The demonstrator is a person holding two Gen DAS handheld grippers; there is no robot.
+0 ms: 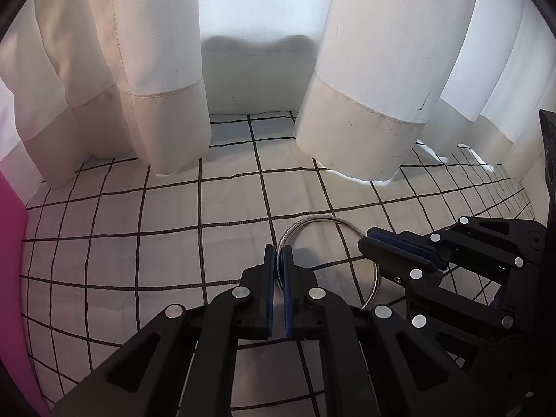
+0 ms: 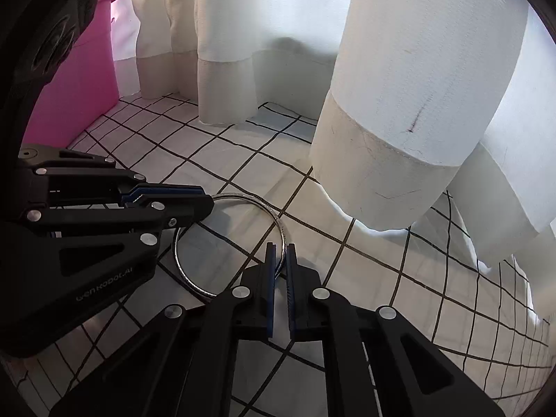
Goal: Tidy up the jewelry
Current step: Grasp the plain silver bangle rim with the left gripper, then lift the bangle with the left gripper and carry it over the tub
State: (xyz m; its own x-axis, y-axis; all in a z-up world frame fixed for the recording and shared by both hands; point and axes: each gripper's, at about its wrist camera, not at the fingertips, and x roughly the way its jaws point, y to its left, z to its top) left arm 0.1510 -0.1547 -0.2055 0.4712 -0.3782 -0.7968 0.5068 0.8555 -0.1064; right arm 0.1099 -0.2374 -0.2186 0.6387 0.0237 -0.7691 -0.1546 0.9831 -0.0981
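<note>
A thin silver bangle (image 1: 326,220) is held between both grippers above a white cloth with a black grid (image 1: 139,208). My left gripper (image 1: 279,255) is shut on the bangle's left side. My right gripper (image 1: 368,241) comes in from the right and is shut on the bangle's other side. In the right wrist view the bangle (image 2: 243,197) runs from my right gripper (image 2: 281,253), shut on its rim, across to the left gripper (image 2: 205,201) at the left.
White curtains (image 1: 382,69) hang down to the cloth at the back and right. A pink plastic bin (image 2: 80,80) stands at the left, seen as a pink edge (image 1: 10,243) in the left wrist view.
</note>
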